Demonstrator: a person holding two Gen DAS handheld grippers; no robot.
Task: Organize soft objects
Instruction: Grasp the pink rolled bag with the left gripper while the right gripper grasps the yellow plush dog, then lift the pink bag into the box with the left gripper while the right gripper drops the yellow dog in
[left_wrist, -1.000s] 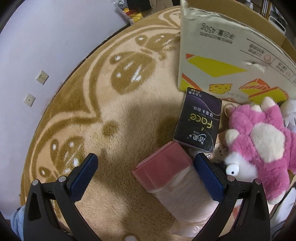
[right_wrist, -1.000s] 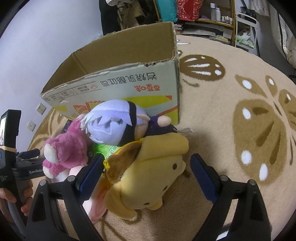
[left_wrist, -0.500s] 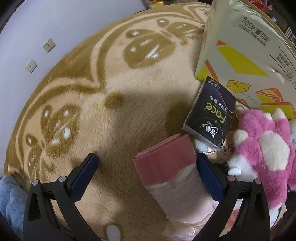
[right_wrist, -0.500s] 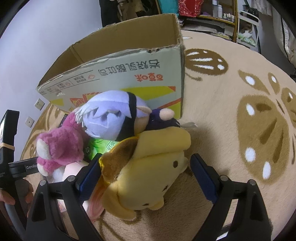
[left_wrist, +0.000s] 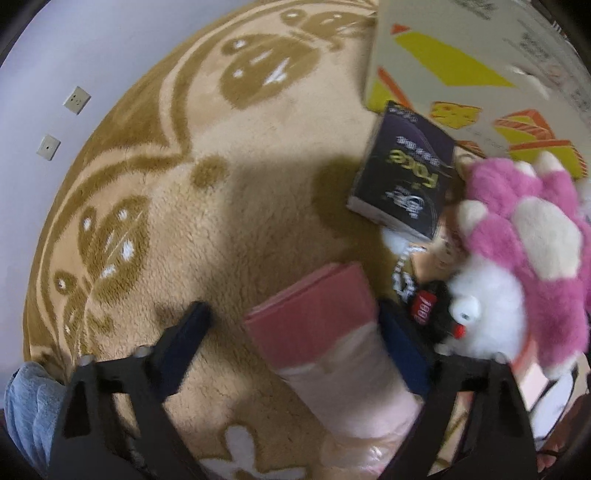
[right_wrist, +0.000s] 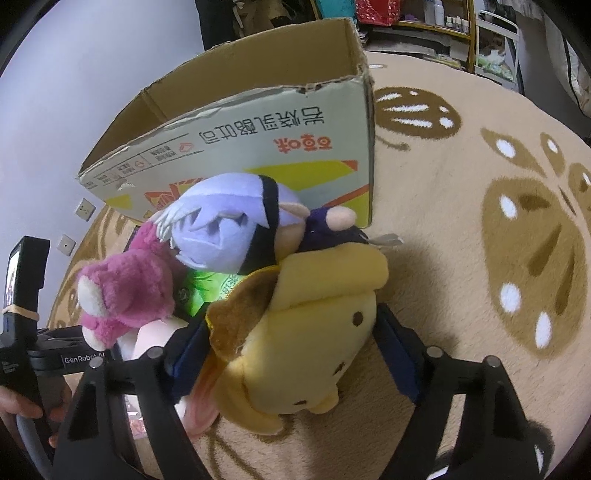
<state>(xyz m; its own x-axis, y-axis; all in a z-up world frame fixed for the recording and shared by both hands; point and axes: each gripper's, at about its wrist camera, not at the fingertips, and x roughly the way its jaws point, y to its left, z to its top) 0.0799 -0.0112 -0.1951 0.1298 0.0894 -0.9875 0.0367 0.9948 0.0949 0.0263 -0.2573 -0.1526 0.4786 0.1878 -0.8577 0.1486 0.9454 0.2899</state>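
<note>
My left gripper (left_wrist: 295, 332) is open around a pink and white soft pack (left_wrist: 332, 347) lying on the rug. A dark tissue pack (left_wrist: 406, 177) and a pink plush bear (left_wrist: 524, 243) lie to its right. My right gripper (right_wrist: 288, 343) is open with its fingers on either side of a yellow plush dog (right_wrist: 295, 343). A lilac-haired plush doll (right_wrist: 236, 229) lies behind the dog, with the pink bear (right_wrist: 125, 288) to its left. An open cardboard box (right_wrist: 258, 122) stands behind the pile.
A round beige rug (right_wrist: 480, 258) with brown patterns covers the floor. A wall with sockets (left_wrist: 75, 99) lies to the left. Shelves (right_wrist: 461, 37) with clutter stand at the back right. A green packet (right_wrist: 207, 291) lies under the toys.
My left gripper has moved forward and down onto the pink pack. My right gripper has moved forward, so that its fingers now flank the yellow dog.
</note>
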